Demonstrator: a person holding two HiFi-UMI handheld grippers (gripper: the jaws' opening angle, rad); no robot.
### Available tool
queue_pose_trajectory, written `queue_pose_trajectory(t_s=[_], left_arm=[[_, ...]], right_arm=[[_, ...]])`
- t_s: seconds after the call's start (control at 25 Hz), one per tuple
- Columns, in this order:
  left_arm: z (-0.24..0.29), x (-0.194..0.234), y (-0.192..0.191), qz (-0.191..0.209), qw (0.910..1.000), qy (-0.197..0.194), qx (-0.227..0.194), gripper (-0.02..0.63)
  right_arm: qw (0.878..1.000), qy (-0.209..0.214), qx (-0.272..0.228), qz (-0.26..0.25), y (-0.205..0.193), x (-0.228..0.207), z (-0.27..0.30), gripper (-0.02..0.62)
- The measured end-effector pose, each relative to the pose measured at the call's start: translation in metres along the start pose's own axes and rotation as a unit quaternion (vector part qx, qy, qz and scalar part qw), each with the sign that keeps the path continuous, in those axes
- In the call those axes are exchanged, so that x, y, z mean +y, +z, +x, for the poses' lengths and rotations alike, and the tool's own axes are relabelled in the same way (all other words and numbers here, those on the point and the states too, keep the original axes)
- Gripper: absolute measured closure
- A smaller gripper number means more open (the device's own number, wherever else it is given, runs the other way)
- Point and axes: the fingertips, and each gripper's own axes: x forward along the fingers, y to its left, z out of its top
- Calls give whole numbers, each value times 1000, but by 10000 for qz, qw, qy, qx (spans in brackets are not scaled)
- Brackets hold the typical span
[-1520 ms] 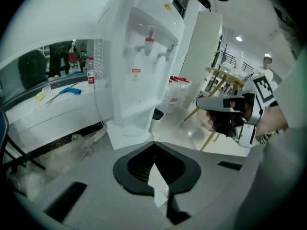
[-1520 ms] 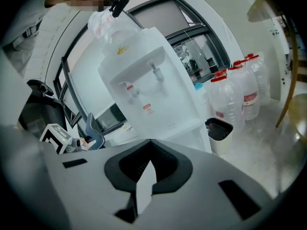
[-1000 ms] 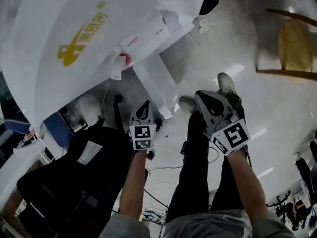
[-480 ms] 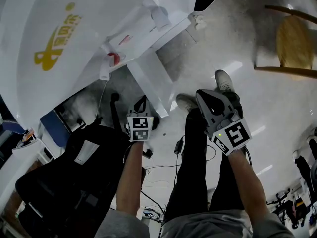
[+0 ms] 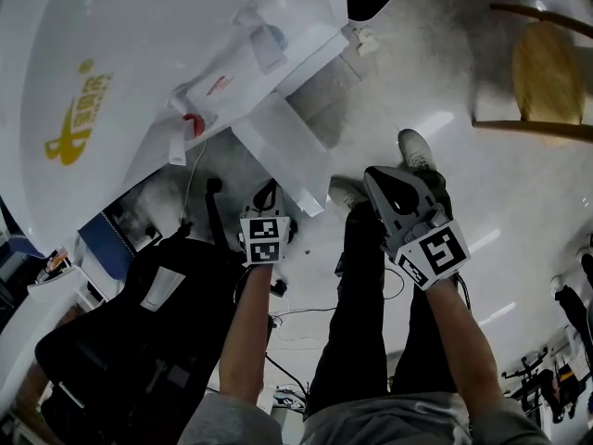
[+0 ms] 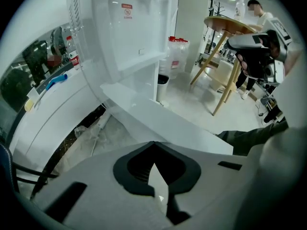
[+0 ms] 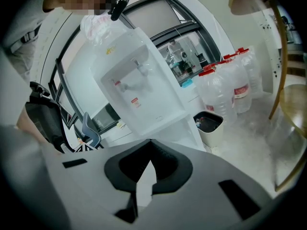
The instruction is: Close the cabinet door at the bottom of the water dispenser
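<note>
Zero closing was done: the cabinet door (image 5: 278, 160) stood open, yet to be pushed shut. My left gripper (image 5: 269, 191), clenched empty, hovered near its edge; my right gripper (image 5: 382, 185) likewise.

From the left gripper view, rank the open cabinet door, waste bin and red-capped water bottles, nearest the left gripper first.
1. cabinet door, low and directly ahead of the left gripper.
2. waste bin, on the floor beyond the door.
3. water bottles, behind the bin, farthest back.
</note>
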Motion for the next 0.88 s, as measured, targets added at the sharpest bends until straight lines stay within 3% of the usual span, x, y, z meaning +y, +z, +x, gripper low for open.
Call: queue_pose_trajectory(t_s=[0.88], left_arm=[[40, -52, 82, 624, 9967, -492, -170, 600]], right_arm=[[9983, -464, -247, 231, 21, -57, -32, 586]])
